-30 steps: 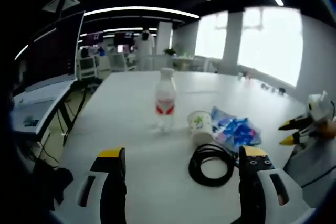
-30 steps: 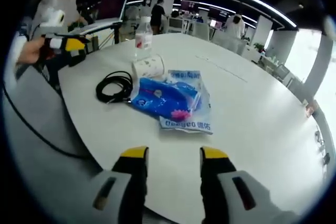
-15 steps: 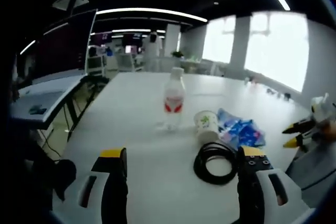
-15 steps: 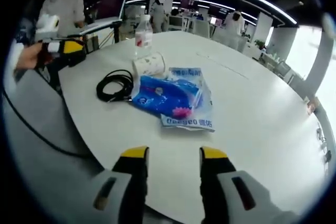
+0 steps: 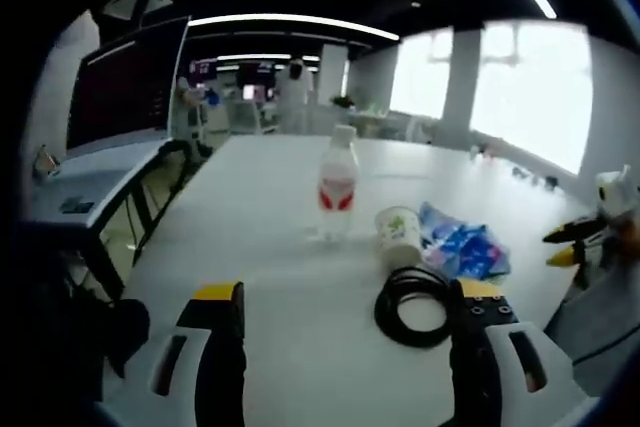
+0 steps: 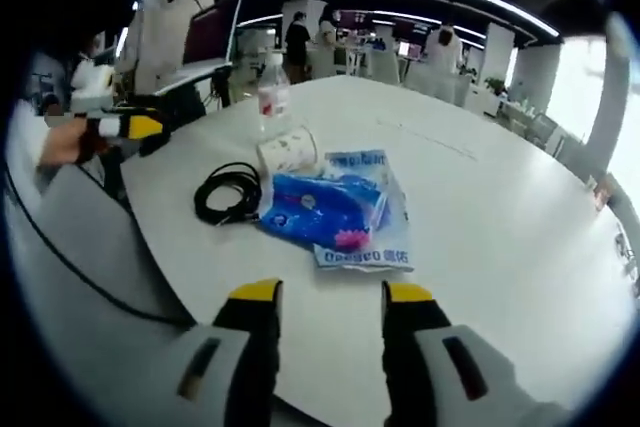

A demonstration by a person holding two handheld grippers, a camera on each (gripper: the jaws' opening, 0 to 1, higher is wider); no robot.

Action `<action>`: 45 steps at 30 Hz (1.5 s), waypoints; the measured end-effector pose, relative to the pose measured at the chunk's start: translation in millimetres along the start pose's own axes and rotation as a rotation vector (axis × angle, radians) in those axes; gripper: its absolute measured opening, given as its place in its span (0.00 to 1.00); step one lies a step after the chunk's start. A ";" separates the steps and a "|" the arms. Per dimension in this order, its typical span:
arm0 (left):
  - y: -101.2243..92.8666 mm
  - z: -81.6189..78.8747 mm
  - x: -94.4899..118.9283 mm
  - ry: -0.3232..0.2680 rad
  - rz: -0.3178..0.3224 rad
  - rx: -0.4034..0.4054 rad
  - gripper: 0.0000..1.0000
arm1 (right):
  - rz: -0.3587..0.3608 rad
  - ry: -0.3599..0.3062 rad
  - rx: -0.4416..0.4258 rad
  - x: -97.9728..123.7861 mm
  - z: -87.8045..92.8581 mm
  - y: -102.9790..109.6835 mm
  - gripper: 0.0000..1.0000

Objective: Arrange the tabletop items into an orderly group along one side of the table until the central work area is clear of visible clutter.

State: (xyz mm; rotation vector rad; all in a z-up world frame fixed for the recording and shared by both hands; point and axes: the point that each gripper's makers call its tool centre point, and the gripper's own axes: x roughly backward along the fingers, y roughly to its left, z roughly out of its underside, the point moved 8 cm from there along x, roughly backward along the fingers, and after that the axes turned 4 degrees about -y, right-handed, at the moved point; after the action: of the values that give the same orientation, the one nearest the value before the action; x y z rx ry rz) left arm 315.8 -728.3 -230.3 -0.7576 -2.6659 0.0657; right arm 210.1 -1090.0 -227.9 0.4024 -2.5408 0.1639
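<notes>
Bright windows [image 5: 520, 87], open-plan office desks [image 5: 85, 172]

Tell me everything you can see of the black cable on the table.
The cable is thin, black and rubbery-looking, wound into a loose round coil of several loops lying flat on the white table. It sits near the table's edge, beside a paper cup lying on its side and a blue bag; whether it touches them is unclear. In the left gripper view it lies between the open left claw tips, nearer one tip, untouched.
</notes>
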 end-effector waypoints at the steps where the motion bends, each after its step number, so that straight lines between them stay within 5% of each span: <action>1: -0.2 1.3 -0.1 0.012 -0.001 -0.006 0.79 | -0.016 -0.036 0.017 -1.5 -15.1 0.0 0.38; 9: -3.9 5.7 2.0 0.040 0.020 -0.026 0.80 | -0.116 -0.238 0.143 -24.6 -117.5 1.4 0.41; 22: -7.1 14.4 1.7 0.119 0.020 -0.089 0.79 | -0.307 -0.366 0.130 -90.3 -218.3 39.5 0.43; 29: -6.3 13.5 5.5 0.119 0.004 -0.076 0.80 | -0.364 -0.315 0.122 -136.2 -234.7 62.8 0.44; 32: -12.0 11.2 10.4 0.094 0.007 -0.058 0.83 | -0.374 -0.274 0.248 -151.9 -238.2 68.3 0.44; 40: -29.6 18.8 2.1 0.157 0.093 -0.143 0.85 | -0.395 -0.228 0.150 -194.9 -251.5 54.1 0.43; 45: -29.9 17.6 0.4 0.149 0.098 -0.173 0.85 | -0.409 -0.204 0.181 -206.7 -252.8 54.5 0.44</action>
State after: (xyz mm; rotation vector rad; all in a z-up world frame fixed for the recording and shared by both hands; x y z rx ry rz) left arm 294.2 -752.7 -242.3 -0.9092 -2.5156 -0.1910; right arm 486.7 -936.4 -130.6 1.0445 -2.5827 0.2064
